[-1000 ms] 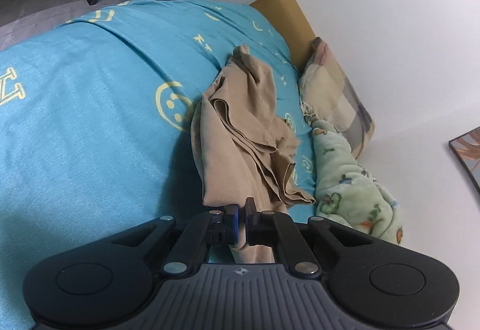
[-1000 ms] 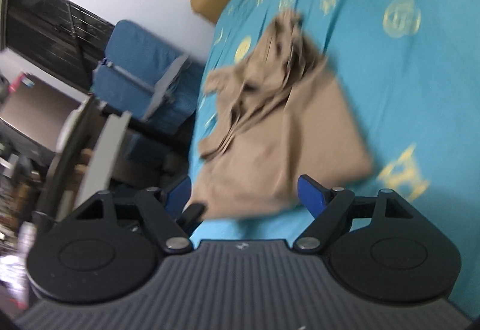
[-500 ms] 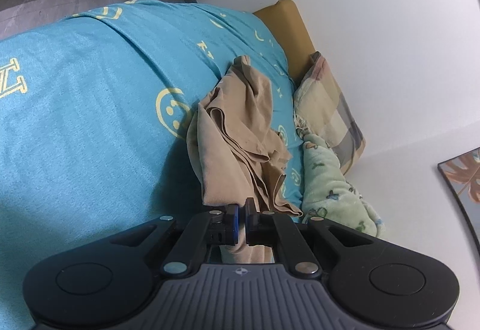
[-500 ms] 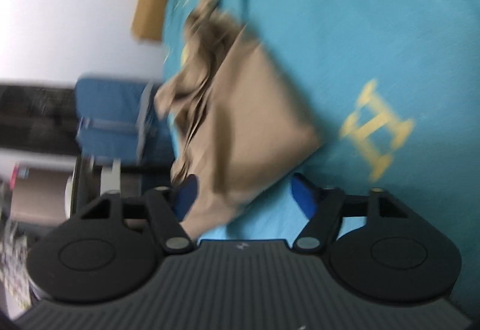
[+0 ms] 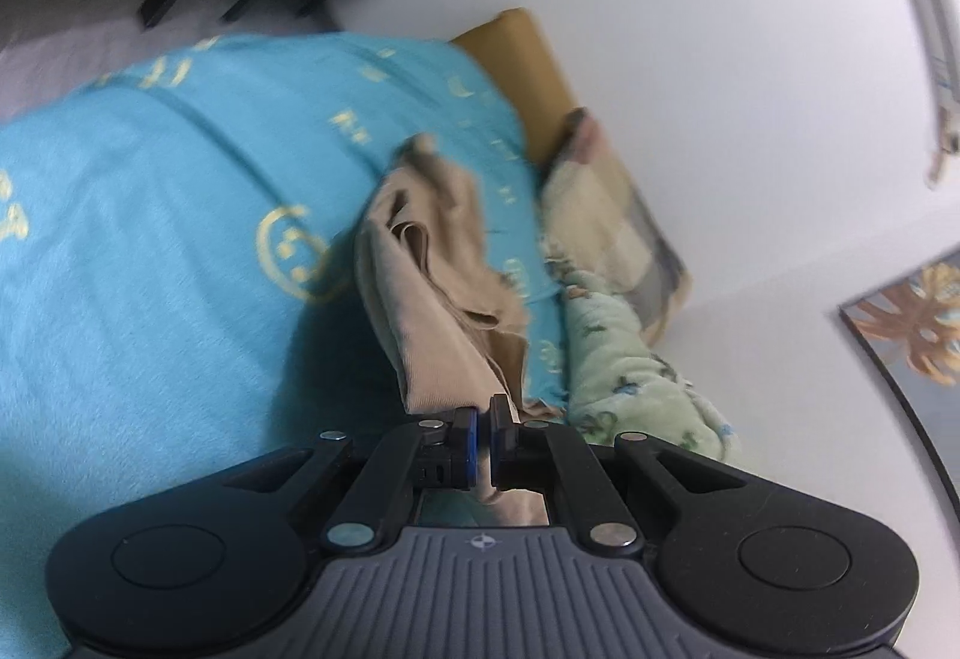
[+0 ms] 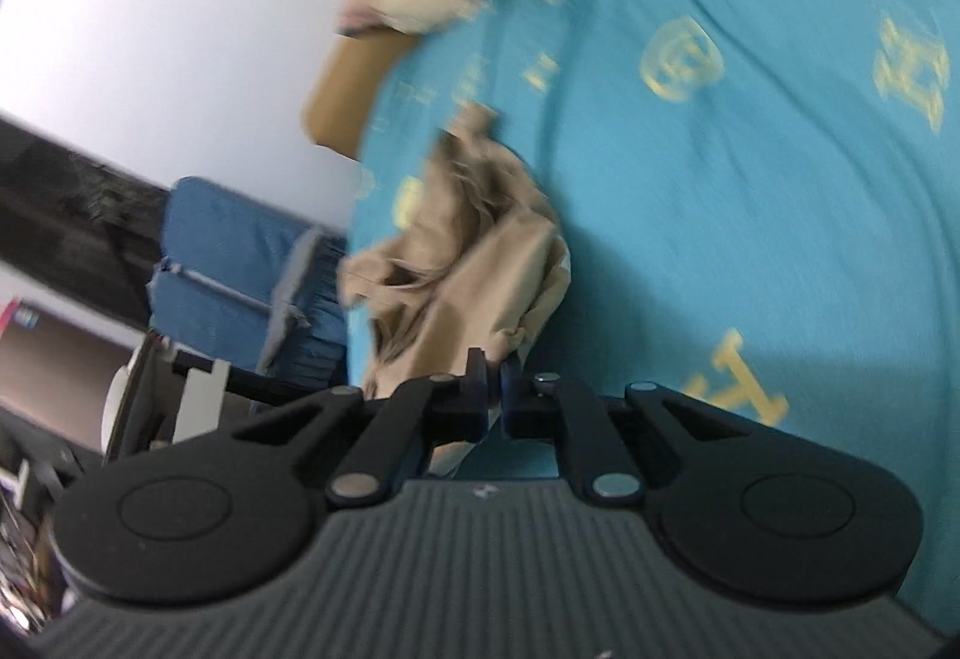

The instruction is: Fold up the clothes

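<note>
Tan garment, crumpled, pinched by both claws

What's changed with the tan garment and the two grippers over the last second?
The right gripper has just closed its jaws, now pinching an edge of the crumpled tan fabric garment. The left gripper stays clamped on another edge. The garment still lies bunched on the turquoise bedspread.

Both fisheye views are softly, evenly lit – dim indoor light, no glare. Motion blur smears the turquoise bedspread with yellow prints in the right wrist view; the crumpled tan cloth garment in the left wrist view is only slightly blurred. Edges bow strongly. A soft shadow lies beside the garment.
</note>
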`<state>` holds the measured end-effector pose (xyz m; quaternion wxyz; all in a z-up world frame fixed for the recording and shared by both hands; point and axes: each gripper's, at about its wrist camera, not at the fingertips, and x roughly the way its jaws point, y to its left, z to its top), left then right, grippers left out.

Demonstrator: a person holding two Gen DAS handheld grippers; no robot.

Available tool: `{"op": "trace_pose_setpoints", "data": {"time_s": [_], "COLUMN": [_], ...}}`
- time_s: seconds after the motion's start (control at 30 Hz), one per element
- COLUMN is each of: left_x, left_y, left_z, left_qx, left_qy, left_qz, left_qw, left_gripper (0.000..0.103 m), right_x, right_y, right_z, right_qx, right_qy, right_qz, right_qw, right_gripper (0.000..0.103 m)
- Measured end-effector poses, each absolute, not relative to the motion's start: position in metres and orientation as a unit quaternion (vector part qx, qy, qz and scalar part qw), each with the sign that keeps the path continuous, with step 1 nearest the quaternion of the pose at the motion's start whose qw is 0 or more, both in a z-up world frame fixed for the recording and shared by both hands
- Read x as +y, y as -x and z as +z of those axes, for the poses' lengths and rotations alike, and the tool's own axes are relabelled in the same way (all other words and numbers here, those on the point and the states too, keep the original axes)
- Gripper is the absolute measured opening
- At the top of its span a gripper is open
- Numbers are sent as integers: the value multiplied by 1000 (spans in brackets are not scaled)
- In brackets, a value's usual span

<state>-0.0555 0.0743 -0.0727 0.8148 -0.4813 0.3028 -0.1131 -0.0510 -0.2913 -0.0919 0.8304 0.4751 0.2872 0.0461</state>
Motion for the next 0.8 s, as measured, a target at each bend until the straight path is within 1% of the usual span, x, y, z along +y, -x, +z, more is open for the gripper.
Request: {"op": "trace_pose_setpoints", "data": {"time_s": [0.1,0.27,0.5,0.57,0.63,0.8], "left_x": [74,74,68,65,64,59], "left_y": [74,130,206,205,195,123], "left_z": [-50,-15,12,16,19,25], "left_qx": [283,256,225,229,237,269], "left_qy": [467,451,433,430,431,421], "left_qz": [-133,-163,-191,-188,-184,-154], "left_qw": [828,839,852,852,851,852], "left_gripper": [3,3,3,3,3,4], "right_x": [-288,-292,-292,-291,-291,-296], "right_y": [70,117,208,216,205,139], "right_z": [-62,-28,-13,-10,-6,3], "right_qx": [250,203,138,125,132,175], "right_qy": [-437,-422,-426,-421,-419,-419], "right_qz": [64,84,83,76,67,50], "right_qw": [861,879,890,895,896,890], "right_gripper": [7,7,7,7,7,7]}}
